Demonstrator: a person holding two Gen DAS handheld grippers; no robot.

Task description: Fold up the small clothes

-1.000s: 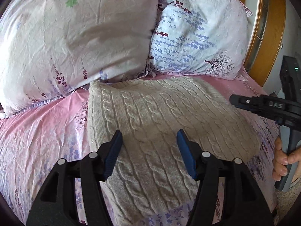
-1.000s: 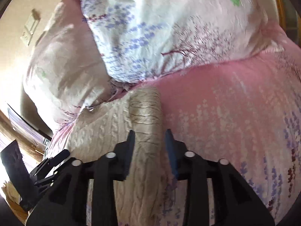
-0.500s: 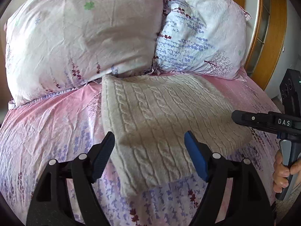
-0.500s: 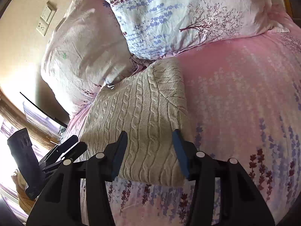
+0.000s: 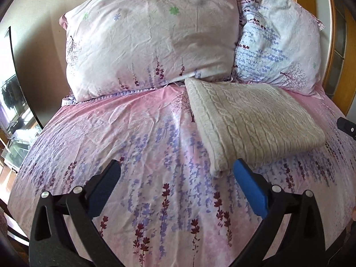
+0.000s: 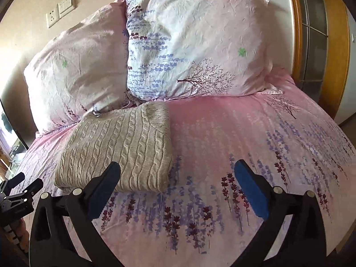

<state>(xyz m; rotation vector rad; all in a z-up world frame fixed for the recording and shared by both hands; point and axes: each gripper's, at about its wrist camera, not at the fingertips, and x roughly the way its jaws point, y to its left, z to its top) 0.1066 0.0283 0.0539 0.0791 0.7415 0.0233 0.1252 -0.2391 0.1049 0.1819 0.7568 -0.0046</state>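
The sweater (image 5: 251,124) is a cream cable-knit, and it lies on the bed (image 5: 138,138) as a thick, squared-off rectangle with layers stacked one on the other. Its edges look even and no sleeve or hem sticks out in either view. Its far end sits just against the two pillows, at the seam where they meet; its near end points toward the foot of the bed.

Judging by this shape, the folding of this piece looks finished. No other loose garment shows on the bed in either view, so what is left, if anything, is to tidy or move the bundle, or to bring another piece; the pictures do not settle which.

The left gripper (image 5: 175,178) hovers above the flowered bedspread with its blue-padded fingers spread wide and nothing between them. The near corner of the sweater lies just beside its right finger (image 5: 249,184), and I cannot tell whether they touch. The right gripper (image 6: 178,178) is likewise open wide and empty. Its left finger (image 6: 104,184) overlaps the near edge of the sweater in the view, but looks to be above it, not gripping it.

Beyond the sweater, the pink pillow (image 5: 151,37) and the pale blue pillow (image 5: 276,40) lean against the head of the bed. A wall socket and switch (image 6: 60,11) sit on the wall behind, and a wooden frame (image 6: 316,33) stands at the right side.
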